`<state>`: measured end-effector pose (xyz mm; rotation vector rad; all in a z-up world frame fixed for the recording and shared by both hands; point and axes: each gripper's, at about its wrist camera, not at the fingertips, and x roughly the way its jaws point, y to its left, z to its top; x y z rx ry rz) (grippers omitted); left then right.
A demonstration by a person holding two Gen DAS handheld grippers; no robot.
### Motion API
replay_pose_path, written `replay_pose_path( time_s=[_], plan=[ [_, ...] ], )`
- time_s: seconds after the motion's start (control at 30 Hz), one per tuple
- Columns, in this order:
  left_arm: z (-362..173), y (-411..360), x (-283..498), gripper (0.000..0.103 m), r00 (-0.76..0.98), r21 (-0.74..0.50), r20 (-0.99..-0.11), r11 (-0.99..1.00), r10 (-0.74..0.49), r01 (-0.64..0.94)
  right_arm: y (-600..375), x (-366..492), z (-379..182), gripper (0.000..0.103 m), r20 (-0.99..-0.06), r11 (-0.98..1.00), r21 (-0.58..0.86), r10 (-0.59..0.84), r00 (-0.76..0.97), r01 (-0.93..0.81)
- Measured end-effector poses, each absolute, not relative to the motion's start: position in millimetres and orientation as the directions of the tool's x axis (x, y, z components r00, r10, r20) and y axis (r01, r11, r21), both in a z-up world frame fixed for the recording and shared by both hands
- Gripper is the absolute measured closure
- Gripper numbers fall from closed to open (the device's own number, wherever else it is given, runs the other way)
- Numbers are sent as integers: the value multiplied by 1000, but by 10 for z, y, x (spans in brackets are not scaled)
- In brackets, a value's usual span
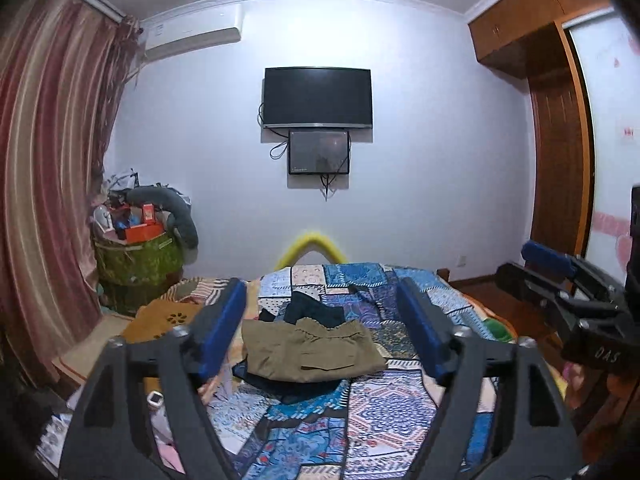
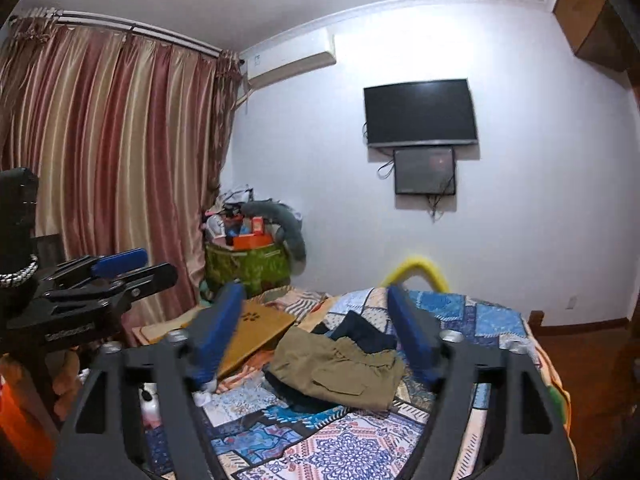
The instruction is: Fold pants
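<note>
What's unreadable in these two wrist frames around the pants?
- Dark garment beyond the khaki pants: mostly covered in both views, type unclear.
- Dark blue cloth under the pants: only an edge shows.
- Small white item at the bed edge: left wrist view, partly behind the left hand-held gripper, too small.
- Right hand-held gripper: open, empty; blurred finger.

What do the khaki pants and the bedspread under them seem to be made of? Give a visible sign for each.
Khaki pants: probably matte woven cotton; soft creases, gathered elastic waistband, stitched pocket.
Bedspread: likely printed cotton fabric, matte; blue patchwork patterns, lying in soft folds on the bed.
</note>
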<state>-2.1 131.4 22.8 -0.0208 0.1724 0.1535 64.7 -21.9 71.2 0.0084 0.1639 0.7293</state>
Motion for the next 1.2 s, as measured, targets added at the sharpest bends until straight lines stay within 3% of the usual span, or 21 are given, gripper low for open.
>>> replay_pose_path(
  time_s=[0.07,0.17,1.2],
  plan=[
    [222,1328,-77,11,972,-12,-160,984,172,-176,-266,612,711,13,-145,753,93,658,739,-652],
    [199,1329,-117,7,970,-13,-158,981,187,-191,-311,570,699,0,-134,777,111,630,765,-620],
    [13,1310,-16,0,962,-23,-210,983,175,-184,-314,466,636,0,-189,800,85,598,779,-594]
  ],
)
